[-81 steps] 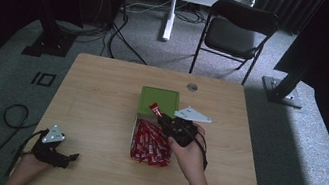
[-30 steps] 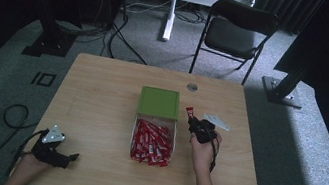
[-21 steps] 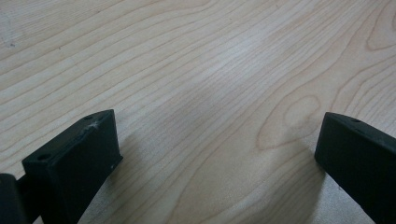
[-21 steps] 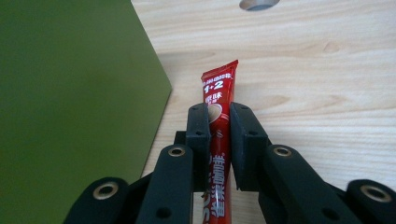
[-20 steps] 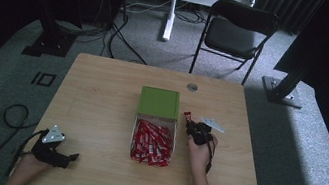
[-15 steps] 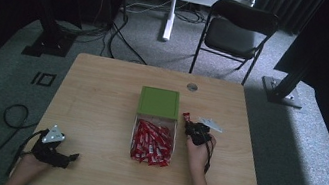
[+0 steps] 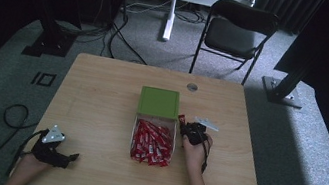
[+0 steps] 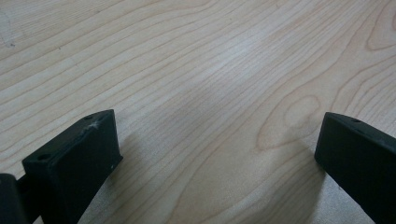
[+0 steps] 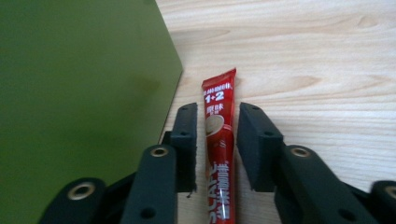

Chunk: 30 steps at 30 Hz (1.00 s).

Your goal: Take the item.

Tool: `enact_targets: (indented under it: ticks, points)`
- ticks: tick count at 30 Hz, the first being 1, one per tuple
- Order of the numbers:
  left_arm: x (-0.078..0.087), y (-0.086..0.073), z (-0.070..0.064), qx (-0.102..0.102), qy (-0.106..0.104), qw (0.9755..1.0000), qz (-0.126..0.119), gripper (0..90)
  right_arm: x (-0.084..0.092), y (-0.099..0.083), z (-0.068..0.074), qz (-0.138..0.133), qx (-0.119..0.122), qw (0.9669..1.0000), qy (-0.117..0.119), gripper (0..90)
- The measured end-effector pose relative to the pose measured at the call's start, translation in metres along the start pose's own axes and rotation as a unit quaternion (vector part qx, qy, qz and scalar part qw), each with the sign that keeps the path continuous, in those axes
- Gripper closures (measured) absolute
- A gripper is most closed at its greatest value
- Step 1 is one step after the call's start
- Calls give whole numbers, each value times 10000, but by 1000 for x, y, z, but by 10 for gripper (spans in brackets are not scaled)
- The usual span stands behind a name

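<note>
A red coffee sachet (image 9: pixel 219 140) lies flat on the wooden table (image 7: pixel 100 102), just right of the green lid (image 9: pixel 79 93). My right gripper (image 9: pixel 217 121) straddles the sachet. Its jaws have just been opening, and a thin gap shows on each side, so the pads do not press on the packet. In the high view the right gripper (image 7: pixel 186 126) rests beside the green lid (image 7: pixel 159 102) with the sachet (image 7: pixel 181 120) at its tip. A clear box (image 7: pixel 134 133) below the lid holds several red sachets. My left gripper (image 7: pixel 71 157) lies at the table's near left, jaws wide open (image 8: pixel 217 154) over bare wood.
A round grommet (image 7: pixel 192 86) sits in the table behind the lid. A black folding chair (image 7: pixel 235 33) stands beyond the far edge. Cables run over the floor at the left, and dark stand bases flank the table.
My right gripper carried a sachet from above the box to the table right of the green lid and sank toward the wood. The left gripper stayed put.
</note>
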<state>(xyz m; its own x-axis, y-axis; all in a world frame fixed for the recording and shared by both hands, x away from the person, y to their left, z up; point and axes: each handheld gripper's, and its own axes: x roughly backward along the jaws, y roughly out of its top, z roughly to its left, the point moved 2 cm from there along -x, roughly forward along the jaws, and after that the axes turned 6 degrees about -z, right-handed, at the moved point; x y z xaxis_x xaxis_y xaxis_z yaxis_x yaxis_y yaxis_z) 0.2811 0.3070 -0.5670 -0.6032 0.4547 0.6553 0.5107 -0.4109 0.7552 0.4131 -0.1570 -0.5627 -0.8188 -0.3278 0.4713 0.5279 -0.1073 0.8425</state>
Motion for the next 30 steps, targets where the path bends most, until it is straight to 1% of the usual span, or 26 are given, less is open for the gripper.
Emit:
enact_targets:
  ticks: [2,3,7,8,9,13,14,16,17,18,20,21,22,25,26,27,30]
  points:
    - [0,0,0,0,0,10000,0,8,4,4,-2,-39,54,10000,4,645]
    - [0,0,0,0,0,10000,0,8,4,4,-2,-39,54,10000,4,645]
    - [0,0,0,0,0,10000,0,8,12,12,-6,-129,189,9997,3,599]
    - [0,0,0,0,1,10000,0,8,12,12,-6,-129,189,9997,3,599]
    - [0,0,0,1,0,10000,-1,8,14,13,-7,-113,237,9997,11,591]
    - [0,0,0,1,0,10000,-1,8,18,16,-11,-135,327,9993,80,547]
    - [0,0,0,0,1,10000,0,8,19,17,-12,-161,352,9992,113,532]
    - [0,0,0,0,1,10000,0,8,21,17,-14,-197,382,9990,100,502]
    - [0,0,0,1,0,10000,0,8,22,17,-16,-186,386,9990,101,471]
    - [0,0,0,0,0,10000,0,8,23,18,-17,-208,374,9990,96,425]
    - [0,0,0,1,1,10000,0,8,24,19,-21,-140,314,9994,79,328]
    - [0,0,0,0,1,10000,1,8,24,19,-23,-127,261,9996,54,289]
    - [0,0,0,0,1,10000,-1,8,25,19,-28,-109,130,9999,6,242]
    - [0,0,0,1,2,10000,0,8,26,18,-30,-76,105,9999,-15,234]
    - [0,0,0,1,2,10000,1,8,26,18,-32,-47,102,9999,-70,224]
    - [0,0,0,0,2,10000,1,8,29,15,-39,26,123,9997,-187,208]
    - [0,0,0,1,2,10000,0,7,31,12,-46,68,61,9997,-231,203]
